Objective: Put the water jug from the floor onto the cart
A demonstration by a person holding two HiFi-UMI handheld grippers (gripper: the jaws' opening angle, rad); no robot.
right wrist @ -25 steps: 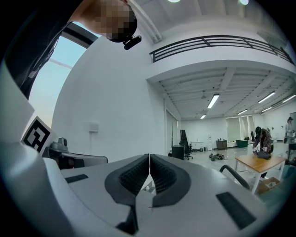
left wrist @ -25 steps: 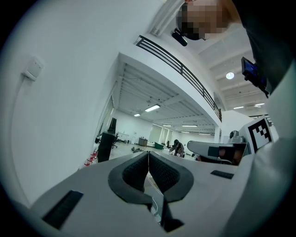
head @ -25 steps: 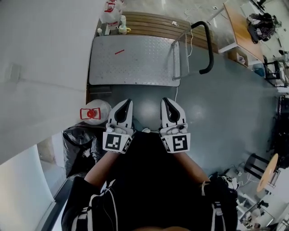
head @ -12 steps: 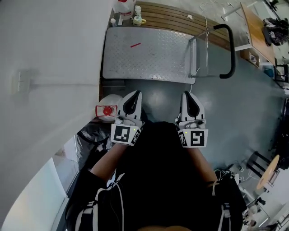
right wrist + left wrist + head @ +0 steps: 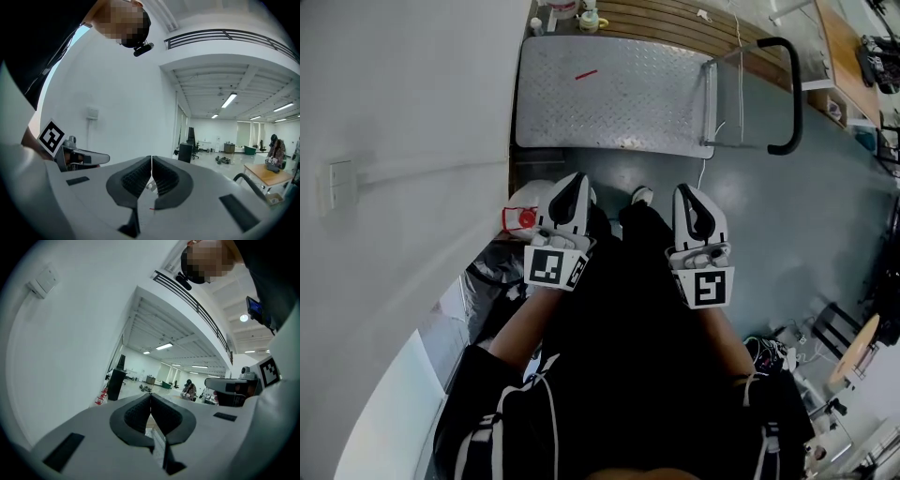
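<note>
The water jug [image 5: 521, 215], pale with a red cap, stands on the floor against the wall, just left of my left gripper [image 5: 571, 184], which partly hides it. The cart [image 5: 609, 94], a grey checker-plate platform with a black handle [image 5: 787, 94], lies ahead on the floor. Both grippers are held level and side by side, pointing at the cart. In the left gripper view its jaws [image 5: 150, 397] are shut with nothing between them. The right gripper [image 5: 690, 197] is likewise shut and empty [image 5: 151, 160]. Neither touches the jug.
A black plastic bag [image 5: 492, 274] sits by the wall behind the jug. Bottles [image 5: 567, 11] and a slatted wooden bench [image 5: 675, 26] lie beyond the cart. The white wall [image 5: 403, 141] runs close on the left. Furniture stands at the right edge.
Both grippers have moved forward toward the cart. The jug, earlier left of and behind the left gripper, now sits right beside its jaws and is partly hidden. Jaws stayed shut.
</note>
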